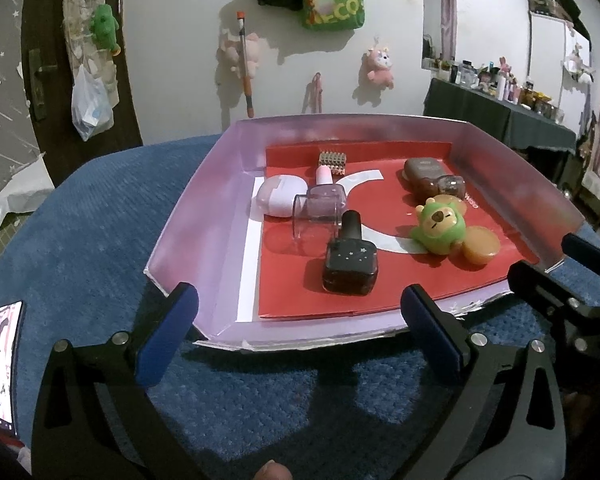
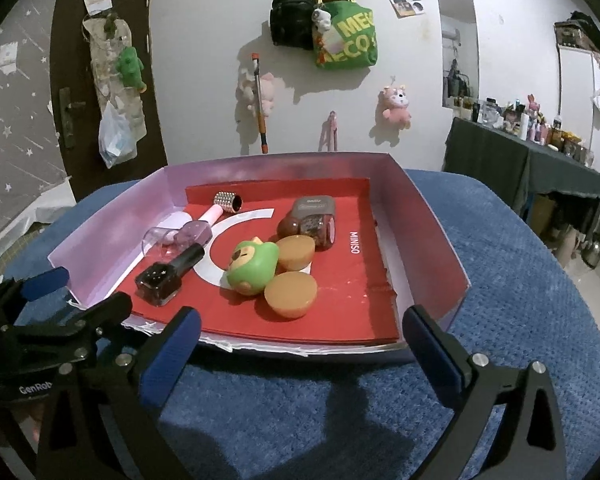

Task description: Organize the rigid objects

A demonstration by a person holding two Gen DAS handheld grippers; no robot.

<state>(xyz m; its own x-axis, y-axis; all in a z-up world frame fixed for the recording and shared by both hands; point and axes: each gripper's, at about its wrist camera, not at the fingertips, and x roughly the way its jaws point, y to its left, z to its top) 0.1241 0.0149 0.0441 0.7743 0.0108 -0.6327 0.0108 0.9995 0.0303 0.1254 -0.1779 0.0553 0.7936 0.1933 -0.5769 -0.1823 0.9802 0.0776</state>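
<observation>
Hovering wide open and empty at the lower frame, the left gripper (image 1: 298, 336) and right gripper (image 2: 302, 346) are held before the tray (image 1: 188, 216); the dark bottle (image 1: 350, 260), mid-frame, could be toppled by a careless reach.

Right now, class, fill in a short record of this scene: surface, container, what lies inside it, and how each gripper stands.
surface: blue cloth
container: shallow purple box with a red liner
contents: dark nail polish bottle lying flat; pink bottle lying flat; white case; green bear toy; brown bottle
left gripper: open, holding nothing, at the box's near edge
right gripper: open, holding nothing, at the box's near edge
</observation>
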